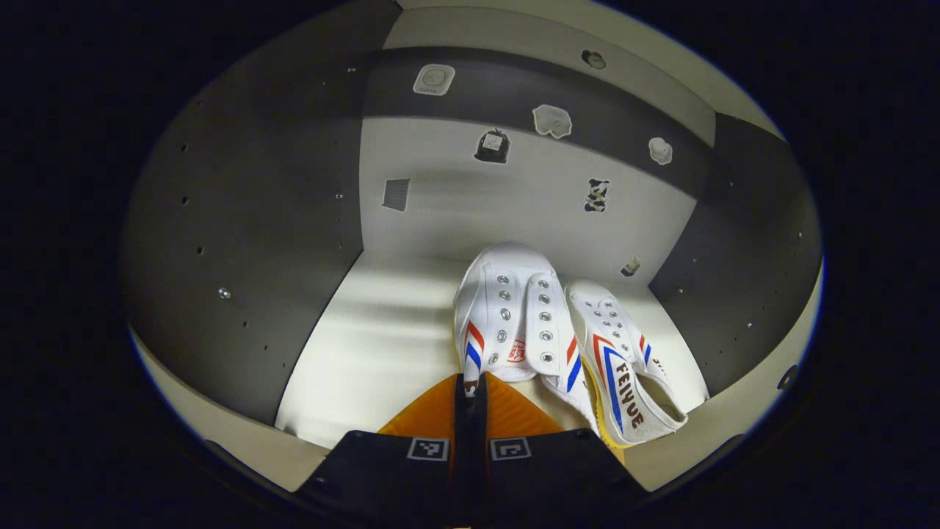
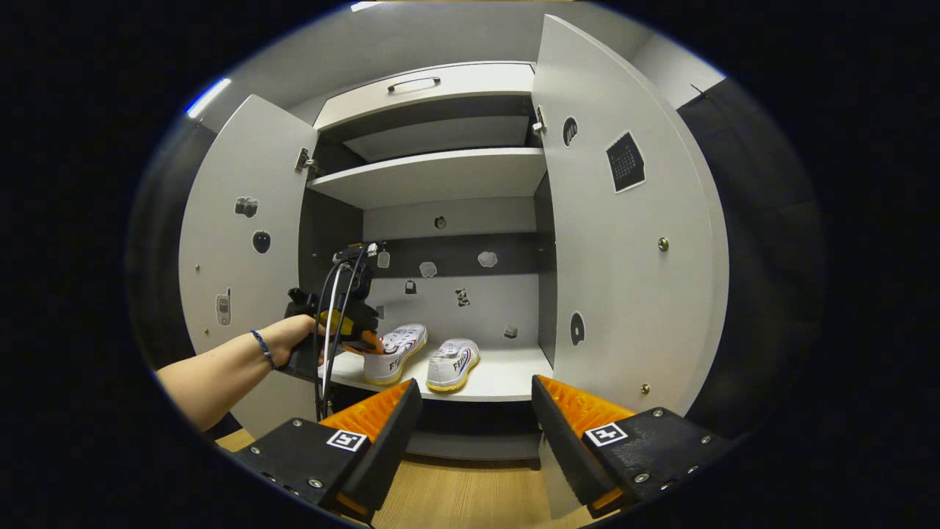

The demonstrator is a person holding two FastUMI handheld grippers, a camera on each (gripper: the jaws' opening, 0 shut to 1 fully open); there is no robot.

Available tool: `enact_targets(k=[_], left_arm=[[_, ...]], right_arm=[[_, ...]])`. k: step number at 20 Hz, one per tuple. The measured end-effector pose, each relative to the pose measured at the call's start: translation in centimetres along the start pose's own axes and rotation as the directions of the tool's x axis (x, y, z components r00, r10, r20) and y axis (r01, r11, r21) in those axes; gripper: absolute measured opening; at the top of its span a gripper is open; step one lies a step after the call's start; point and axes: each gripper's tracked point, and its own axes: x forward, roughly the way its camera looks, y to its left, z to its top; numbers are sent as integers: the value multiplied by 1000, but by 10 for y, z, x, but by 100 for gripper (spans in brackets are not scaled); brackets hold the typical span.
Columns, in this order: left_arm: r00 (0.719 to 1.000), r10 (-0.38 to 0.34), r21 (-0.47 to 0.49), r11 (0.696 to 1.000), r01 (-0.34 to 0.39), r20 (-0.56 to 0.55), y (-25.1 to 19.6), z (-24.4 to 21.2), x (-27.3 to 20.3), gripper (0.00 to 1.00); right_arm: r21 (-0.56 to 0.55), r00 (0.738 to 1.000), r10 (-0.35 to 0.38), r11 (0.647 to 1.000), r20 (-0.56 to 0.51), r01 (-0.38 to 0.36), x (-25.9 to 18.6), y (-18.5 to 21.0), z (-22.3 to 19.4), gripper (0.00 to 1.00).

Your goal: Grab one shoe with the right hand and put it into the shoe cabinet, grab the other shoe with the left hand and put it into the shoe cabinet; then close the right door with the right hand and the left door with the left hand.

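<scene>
Two white canvas shoes with red and blue stripes lie side by side on the cabinet's lower shelf (image 1: 367,345). My left gripper (image 1: 470,383) is inside the cabinet with its fingers pressed together on the heel rim of the left shoe (image 1: 507,316). The other shoe (image 1: 624,360) lies just to its right, touching it. In the right gripper view, a hand (image 2: 283,342) holds the left gripper (image 2: 352,323) at the nearer shoe (image 2: 396,349), with the second shoe (image 2: 454,364) beside it. My right gripper (image 2: 477,393) hangs open in front of the cabinet, holding nothing.
Both cabinet doors stand open: the left door (image 2: 242,242) and the right door (image 2: 624,257), which is close to my right gripper. An upper shelf (image 2: 440,176) and a drawer (image 2: 426,88) sit above. Wooden floor (image 2: 470,492) lies below.
</scene>
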Motion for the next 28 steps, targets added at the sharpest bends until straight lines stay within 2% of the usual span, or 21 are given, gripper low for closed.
enact_targets(k=[4,7,9,10,11,13,15,16,17,19,23,24,27,28], left_arm=[[999,36,32,999,-35,-23,1,-3,4,7],[999,27,15,1000,-27,-32,-2,-7,3,10],[1000,10,18,1000,-10,3,-3,1,-2,26],[1000,16,28,999,-16,18,-2,4,-7,26],[999,18,39,999,-19,40,-3,10,-14,35],[996,-6,42,999,3,86,-9,19,-31,40],[990,-14,43,999,8,139,-10,28,-52,55],[985,-19,45,999,12,169,-11,33,-65,55],[979,-15,46,999,5,202,-10,39,-76,55],[967,-24,53,999,11,254,-14,42,-103,72],[922,-48,82,996,18,384,-20,47,-169,83],[906,-53,93,996,15,420,-21,49,-184,89],[869,-73,124,992,14,490,-28,44,-233,88],[854,-81,128,992,17,514,-30,41,-248,93]], right_arm=[[13,1000,2,1000,-8,-1,1,0,-3,92],[25,1000,9,1000,-17,-8,2,3,-6,92],[34,1000,15,999,-23,-15,3,5,-8,92],[38,1000,18,999,-25,-17,2,6,-8,92],[40,999,20,999,-25,-19,2,7,-8,92],[40,999,25,999,-26,-24,1,9,-8,92],[37,999,27,999,-24,-26,1,12,-6,92],[34,999,30,999,-21,-29,0,13,-5,92],[30,999,33,999,-16,-32,-2,14,-3,92],[22,999,39,999,-7,-39,-6,17,1,92],[1,999,52,999,15,-52,-18,18,9,92],[-5,998,58,998,18,-58,-22,19,10,92],[-15,997,70,998,41,-69,-35,18,18,93],[-11,996,77,997,46,-77,-40,19,20,92]])
